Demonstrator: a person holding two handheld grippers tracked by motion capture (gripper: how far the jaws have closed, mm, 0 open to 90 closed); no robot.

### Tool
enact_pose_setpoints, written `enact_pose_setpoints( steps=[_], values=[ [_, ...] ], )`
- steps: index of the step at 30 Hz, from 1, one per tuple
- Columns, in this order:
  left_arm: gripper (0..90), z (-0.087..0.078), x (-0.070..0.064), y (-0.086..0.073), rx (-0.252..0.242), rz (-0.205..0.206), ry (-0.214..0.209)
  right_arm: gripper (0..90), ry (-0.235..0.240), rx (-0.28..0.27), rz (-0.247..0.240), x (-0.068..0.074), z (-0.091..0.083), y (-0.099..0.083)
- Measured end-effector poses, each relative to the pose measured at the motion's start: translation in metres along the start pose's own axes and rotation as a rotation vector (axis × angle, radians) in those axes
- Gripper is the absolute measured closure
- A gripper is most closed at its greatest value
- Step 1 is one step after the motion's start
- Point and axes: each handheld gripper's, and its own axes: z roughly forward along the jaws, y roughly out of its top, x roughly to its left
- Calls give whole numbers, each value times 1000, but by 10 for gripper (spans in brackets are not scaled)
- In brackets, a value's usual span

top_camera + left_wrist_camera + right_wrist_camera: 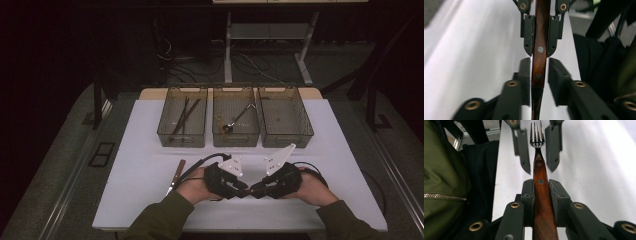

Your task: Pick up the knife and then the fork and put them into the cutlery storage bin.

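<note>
A fork with a brown wooden handle (540, 27) and steel tines (537, 135) hangs between my two grippers, which meet tip to tip at the table's front centre. My right gripper (541, 182) is shut on the handle, its pads (527, 192) pressed against the wood. My left gripper (539, 61) faces it with its jaws on either side of the fork's neck and tines, a small gap on each side. In the high view the left gripper (242, 187) and right gripper (255, 189) sit low over the white table top (325, 150).
A wooden-handled knife (175, 176) lies on the table left of my left hand. Three clear bins stand in a row at the back: the left bin (182, 122) holds several long utensils, the middle bin (236, 122) a spoon, the right bin (285, 120) looks bare.
</note>
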Motion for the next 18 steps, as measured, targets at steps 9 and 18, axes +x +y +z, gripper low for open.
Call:
enact_pose_setpoints(
  steps=[9,18],
  values=[
    [473,-28,5,-25,-120,-128,123,754,-93,-7,38,-5,-14,-10],
    [319,-58,9,-60,-171,-251,261,754,-211,-58,174,-16,-41,-22]
  ],
)
